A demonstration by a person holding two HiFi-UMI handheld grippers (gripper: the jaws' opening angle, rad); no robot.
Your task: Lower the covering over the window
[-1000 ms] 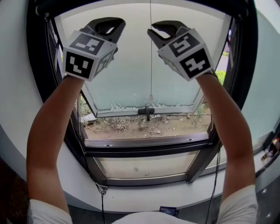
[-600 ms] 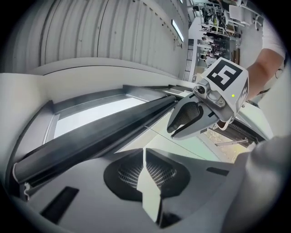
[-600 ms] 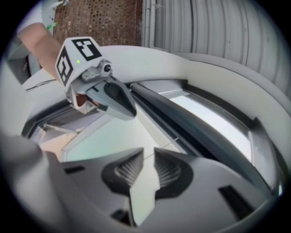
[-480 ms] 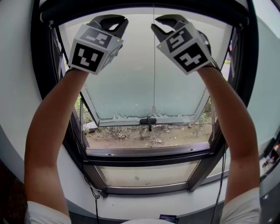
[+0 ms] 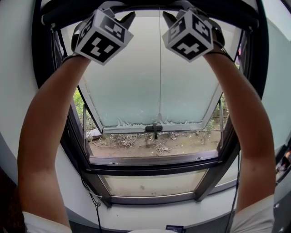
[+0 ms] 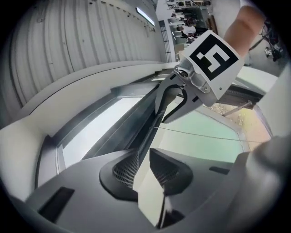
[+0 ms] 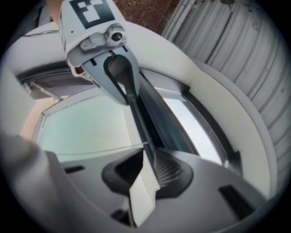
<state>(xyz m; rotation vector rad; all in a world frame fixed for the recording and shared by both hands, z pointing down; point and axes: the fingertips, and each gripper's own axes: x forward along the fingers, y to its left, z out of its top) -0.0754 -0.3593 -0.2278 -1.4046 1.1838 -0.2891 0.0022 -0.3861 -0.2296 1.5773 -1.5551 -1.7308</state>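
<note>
Up both went to the blind's dark bar [image 5: 63,11]; left gripper [image 6: 144,157] jaws just opened, right gripper [image 7: 148,157] jaws slightly apart, both empty, so I'd clamp evenly and pull level.

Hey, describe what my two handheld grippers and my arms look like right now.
The left gripper and right gripper each have dark grey curved jaws, ribbed pads and a white cube with black square markers. Forearms are bare, below white short sleeves.
</note>
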